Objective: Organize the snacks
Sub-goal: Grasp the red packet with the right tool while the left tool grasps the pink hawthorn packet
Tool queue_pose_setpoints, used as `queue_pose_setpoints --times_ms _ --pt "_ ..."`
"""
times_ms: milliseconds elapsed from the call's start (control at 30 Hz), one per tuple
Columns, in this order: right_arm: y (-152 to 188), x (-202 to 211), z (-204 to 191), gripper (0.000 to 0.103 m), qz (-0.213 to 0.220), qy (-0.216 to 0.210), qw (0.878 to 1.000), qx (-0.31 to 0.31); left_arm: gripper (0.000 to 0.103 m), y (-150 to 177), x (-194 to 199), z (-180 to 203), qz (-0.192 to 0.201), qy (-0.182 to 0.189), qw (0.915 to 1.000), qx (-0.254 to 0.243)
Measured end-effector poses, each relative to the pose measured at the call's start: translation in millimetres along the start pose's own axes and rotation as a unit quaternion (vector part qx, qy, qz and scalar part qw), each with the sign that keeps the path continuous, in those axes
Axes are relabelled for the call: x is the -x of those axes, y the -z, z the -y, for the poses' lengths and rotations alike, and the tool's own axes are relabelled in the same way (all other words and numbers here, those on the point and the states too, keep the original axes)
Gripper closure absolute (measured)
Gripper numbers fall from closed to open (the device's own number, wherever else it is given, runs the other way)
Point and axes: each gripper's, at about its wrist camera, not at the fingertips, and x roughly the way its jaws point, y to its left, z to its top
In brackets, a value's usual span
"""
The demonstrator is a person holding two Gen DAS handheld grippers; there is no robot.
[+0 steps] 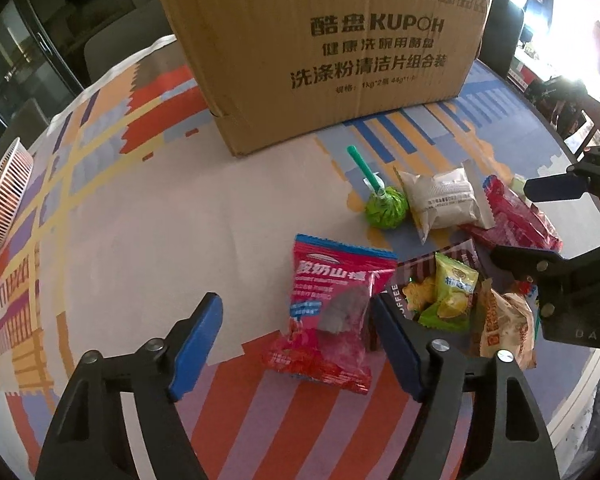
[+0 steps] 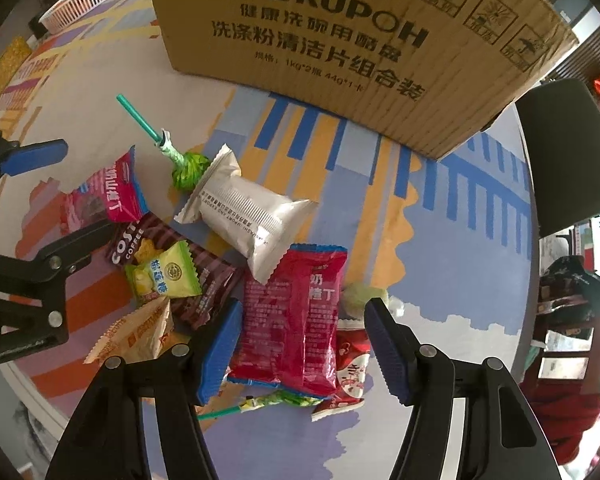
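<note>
A pile of snacks lies on the patterned tablecloth before a big cardboard box (image 1: 324,40). My left gripper (image 1: 296,344) is open, with a red hawthorn packet (image 1: 332,312) lying between its fingers on the table. My right gripper (image 2: 300,348) is open above a second red packet (image 2: 296,320). Nearby lie a green lollipop (image 2: 188,168), a white packet (image 2: 252,216), a brown Costa coffee packet (image 2: 148,236), a green-yellow candy packet (image 2: 168,280) and an orange packet (image 2: 140,332). The right gripper also shows in the left wrist view (image 1: 536,224).
A pink wire basket (image 1: 4,196) stands at the table's far left edge. A dark chair (image 2: 564,152) stands at the right behind the table edge. A small red-white packet (image 2: 348,364) and another green lollipop (image 2: 276,400) lie under the second red packet.
</note>
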Motion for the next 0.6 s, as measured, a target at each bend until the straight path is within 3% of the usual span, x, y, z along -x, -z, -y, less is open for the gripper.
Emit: queue_pose_setpoints --times_ms 167,300,400,600 --pt "-3 -9 1 0.047 -0.007 -0.011 1.000 -0.004 0.040 1 -6 -1 -0.010 0.012 0.9998 0.012" --pt "-5 -12 -1 0.053 -0.001 -0.007 1.000 0.003 0.058 2 -7 0 -0.015 0.025 0.9993 0.023" --pt "-4 -13 -3 0.057 0.003 -0.004 1.000 0.005 0.066 3 -6 3 -0.016 0.025 0.9993 0.021" --pt "6 -6 2 0.059 0.016 -0.011 1.000 -0.006 0.067 8 1 10 -0.008 0.028 0.9993 0.022"
